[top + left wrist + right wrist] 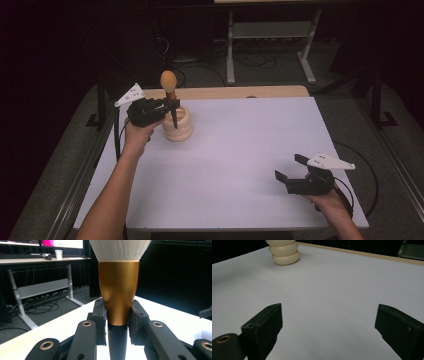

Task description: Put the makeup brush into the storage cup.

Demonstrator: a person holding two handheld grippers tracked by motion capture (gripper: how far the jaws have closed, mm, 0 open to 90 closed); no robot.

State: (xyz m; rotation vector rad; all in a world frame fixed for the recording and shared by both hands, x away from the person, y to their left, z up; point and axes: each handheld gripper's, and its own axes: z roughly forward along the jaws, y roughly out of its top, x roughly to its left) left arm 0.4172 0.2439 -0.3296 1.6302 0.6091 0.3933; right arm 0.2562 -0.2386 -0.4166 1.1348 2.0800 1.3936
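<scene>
Work in hand: a makeup brush [170, 95] is held upright over a cream ribbed holder [178, 125] at upper left of the high view; judged to be either going into the holder or coming out of it, cannot tell which.

Left tongs [170, 106]: clamped on the brush. In the left gripper view the two pads pinch the lower end of the gold ferrule [118, 292], where it meets the black handle [117, 345].

Brush position: bristle head up, white bristles [120, 250] at the top of the left gripper view; black handle pointing down toward the holder's mouth. Whether the tip is already inside the holder cannot be told from the high view.

Long axis: close to vertical, roughly in line with the holder's own axis.

Key relation: holder sits directly below and just right of the left tongs; any coming move looks to be straight up or down along that axis.

Right tongs [292, 167]: jaws spread wide, holding nothing, low over the white bench [240, 150] at lower right of the high view.

Right tongs to holder: well apart; holder [284, 251] sits at upper left of the right gripper view.

Nearer hand: the left, clearly.

Risk, as judged: a tilted handle could catch the holder's rim and tip it.
</scene>
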